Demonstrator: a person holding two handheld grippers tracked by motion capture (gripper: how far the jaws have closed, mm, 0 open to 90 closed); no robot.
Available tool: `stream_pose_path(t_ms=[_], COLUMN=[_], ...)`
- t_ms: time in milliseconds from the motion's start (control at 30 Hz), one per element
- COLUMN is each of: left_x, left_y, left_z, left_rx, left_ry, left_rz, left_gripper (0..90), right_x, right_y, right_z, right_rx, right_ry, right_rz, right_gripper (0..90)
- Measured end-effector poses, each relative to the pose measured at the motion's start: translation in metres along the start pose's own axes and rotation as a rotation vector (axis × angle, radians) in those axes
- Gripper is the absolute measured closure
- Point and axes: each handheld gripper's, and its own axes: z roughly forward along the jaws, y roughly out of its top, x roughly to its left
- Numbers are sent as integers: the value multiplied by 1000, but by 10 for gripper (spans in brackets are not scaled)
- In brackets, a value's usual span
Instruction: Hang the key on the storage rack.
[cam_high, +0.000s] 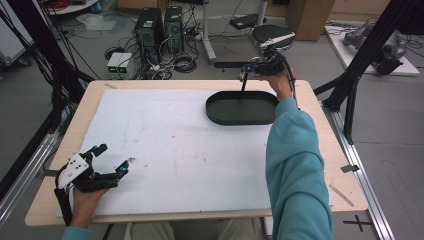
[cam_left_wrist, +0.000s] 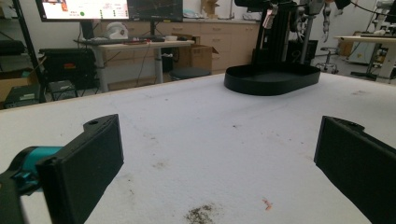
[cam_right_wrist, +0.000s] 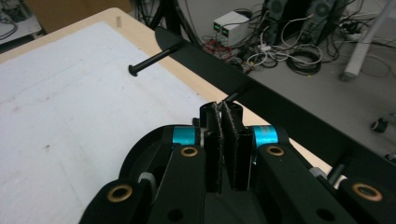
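Tray (cam_high: 242, 108), black, oval, shallow-walled: lies on the white foam sheet (cam_high: 175, 150) toward the far right of the wooden table (cam_high: 327, 145); seen from the left gripper view (cam_left_wrist: 272, 78) as far ahead, nothing visible in it.

Right gripper (cam_high: 248, 71): held over the tray's far rim, arm in a teal sleeve (cam_high: 295, 165) reaching across the table's right side. Its jaws are pressed together; whether anything thin sits between them I cannot tell.

Left gripper (cam_high: 111, 159): low at the near-left of the sheet, well apart from the tray, jaws spread wide, nothing between them.

Foam sheet: stained, a dark crumb patch (cam_left_wrist: 201, 213) just ahead of the left gripper.

Surroundings: computer towers (cam_high: 160, 27) and cables on the floor beyond the table; black frame struts (cam_high: 367, 50) at right.
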Motion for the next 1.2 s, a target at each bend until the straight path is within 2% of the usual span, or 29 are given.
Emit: stream_pose_path(t_ms=[33, 167, 267, 433, 533, 567, 600, 633, 667, 733, 800, 867, 900, 933, 1067, 1200], left_x=[0, 0, 0, 0, 0, 0, 0, 0, 0, 0, 0, 0, 0, 0, 0, 0], left_y=[0, 0, 0, 0, 0, 0, 0, 0, 0, 0, 0, 0, 0, 0, 0, 0], left_z=[0, 0, 0, 0, 0, 0, 0, 0, 0, 0, 0, 0, 0, 0, 0, 0], left_rx=[0, 0, 0, 3, 2, 1, 3, 2, 1, 0, 0, -1, 1, 1, -2, -1], left_ry=[-1, 0, 1, -2, 0, -1, 0, 0, -2, 0, 0, 0, -1, 0, 1, -2], left_rz=[-2, -2, 0, 3, 4, 2, 4, 4, 2, -2, -3, -2, -1, -3, 2, 4], left_gripper=[17, 17, 17, 17, 17, 17, 17, 17, 17, 17, 17, 17, 17, 17, 17, 17], right_x=[-1, -3, -3, 0, 4, 6, 8, 12, 16, 24, 33, 43, 47, 54, 75, 93], right_y=[0, -1, -1, 1, 2, 3, 3, 4, 4, 3, 0, -6, -9, -15, -34, -64], right_z=[-1, -4, -5, -9, -12, -13, -14, -15, -15, -20, -28, -38, -43, -49, -68, -85], right_rx=[-5, -14, -23, -51, -64, -69, -72, -78, -74, -61, -82, -117, -110, -134, -144, -221], right_ry=[-14, -15, -20, -10, -27, -26, -28, -49, -85, -108, -84, -89, -88, -85, -78, -32], right_rz=[7, 32, 28, 37, 35, 44, 62, 84, 98, 88, 83, 89, 99, 73, 25, -13], right_gripper=[894, 893, 881, 785, 577, 471, 325, 124, 4, 4, 4, 4, 4, 4, 4, 4])
